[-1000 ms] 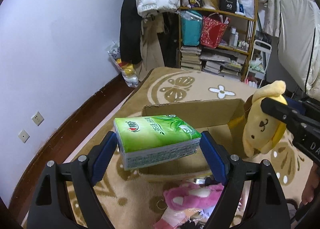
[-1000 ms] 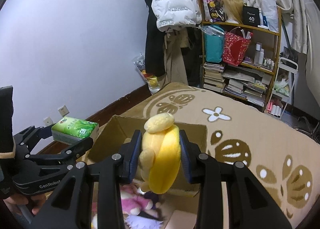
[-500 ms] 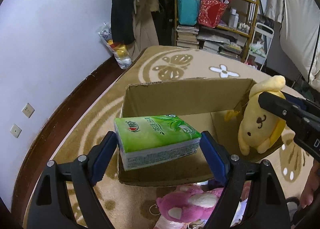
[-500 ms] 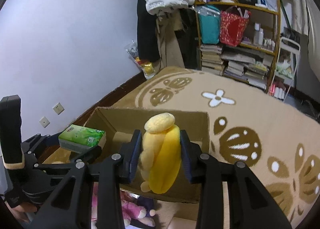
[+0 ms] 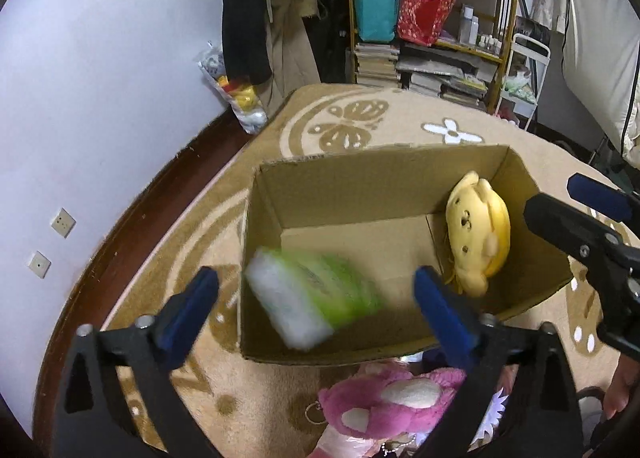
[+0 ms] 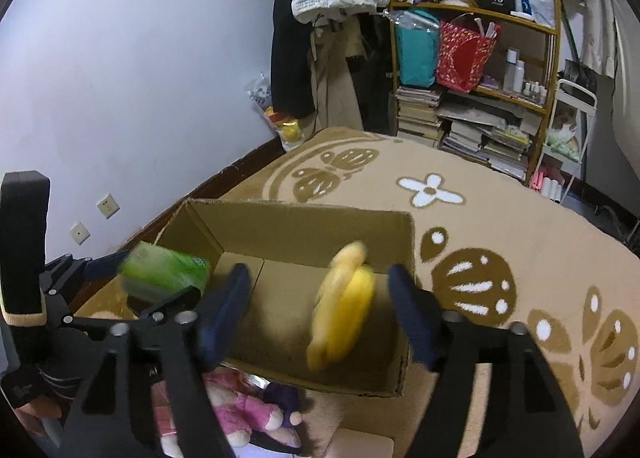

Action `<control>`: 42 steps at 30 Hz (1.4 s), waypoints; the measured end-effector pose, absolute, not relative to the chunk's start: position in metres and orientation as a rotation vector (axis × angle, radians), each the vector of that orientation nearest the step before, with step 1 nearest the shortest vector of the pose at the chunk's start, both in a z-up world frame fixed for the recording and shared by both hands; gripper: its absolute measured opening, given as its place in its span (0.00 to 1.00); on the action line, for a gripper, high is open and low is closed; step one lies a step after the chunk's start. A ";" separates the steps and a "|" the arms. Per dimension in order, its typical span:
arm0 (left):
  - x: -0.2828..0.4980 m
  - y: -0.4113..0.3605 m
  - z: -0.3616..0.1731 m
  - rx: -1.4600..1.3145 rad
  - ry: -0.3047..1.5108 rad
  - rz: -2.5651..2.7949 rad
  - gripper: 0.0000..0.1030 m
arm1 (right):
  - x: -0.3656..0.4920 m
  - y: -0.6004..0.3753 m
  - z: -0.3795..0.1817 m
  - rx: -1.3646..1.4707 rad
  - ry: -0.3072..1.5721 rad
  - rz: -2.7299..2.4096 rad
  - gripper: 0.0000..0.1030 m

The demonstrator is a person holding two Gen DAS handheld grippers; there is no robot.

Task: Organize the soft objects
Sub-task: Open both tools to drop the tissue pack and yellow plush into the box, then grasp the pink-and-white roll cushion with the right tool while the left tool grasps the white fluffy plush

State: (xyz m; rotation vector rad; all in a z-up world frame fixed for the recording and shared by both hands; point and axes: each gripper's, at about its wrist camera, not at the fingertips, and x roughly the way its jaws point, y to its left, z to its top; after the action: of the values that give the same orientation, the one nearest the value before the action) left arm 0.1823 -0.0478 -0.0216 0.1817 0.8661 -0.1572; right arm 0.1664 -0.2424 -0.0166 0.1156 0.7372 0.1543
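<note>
Dropping now: both tools stand with jaws spread wide and nothing between them. The left tool (image 5: 312, 298) hangs over the open brown cardboard box (image 5: 360, 186), where the green tissue pack (image 5: 308, 298), smeared with blur, seems to be tumbling toward the box's 8 o'clock corner. The right tool (image 6: 320, 310) is just as free, and the yellow plush dog (image 5: 478, 230), soft and floppy, is against the 3 o'clock wall. Two items in, then; the pink plush toy (image 5: 384, 406) at 6 o'clock, outside the box on the beige patterned carpet (image 5: 400, 122), waits.
</note>
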 end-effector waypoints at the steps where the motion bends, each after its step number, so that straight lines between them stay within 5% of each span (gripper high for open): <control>1: 0.180 -0.047 -0.019 0.182 0.855 -0.159 0.98 | 0.166 -0.242 -0.015 0.119 0.735 0.163 0.81; 14: 0.154 -0.035 0.014 0.207 0.802 -0.134 0.99 | 0.145 -0.240 0.010 0.081 0.707 0.156 1.00; 42: 0.051 -0.023 -0.013 0.173 0.899 -0.151 1.00 | 0.073 -0.251 -0.004 0.094 0.777 0.153 1.00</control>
State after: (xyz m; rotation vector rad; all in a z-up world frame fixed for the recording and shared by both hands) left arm 0.0511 -0.0229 -0.0133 0.1735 0.8994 -0.1507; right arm 0.0730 -0.2512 -0.0044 0.0943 0.7770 0.1527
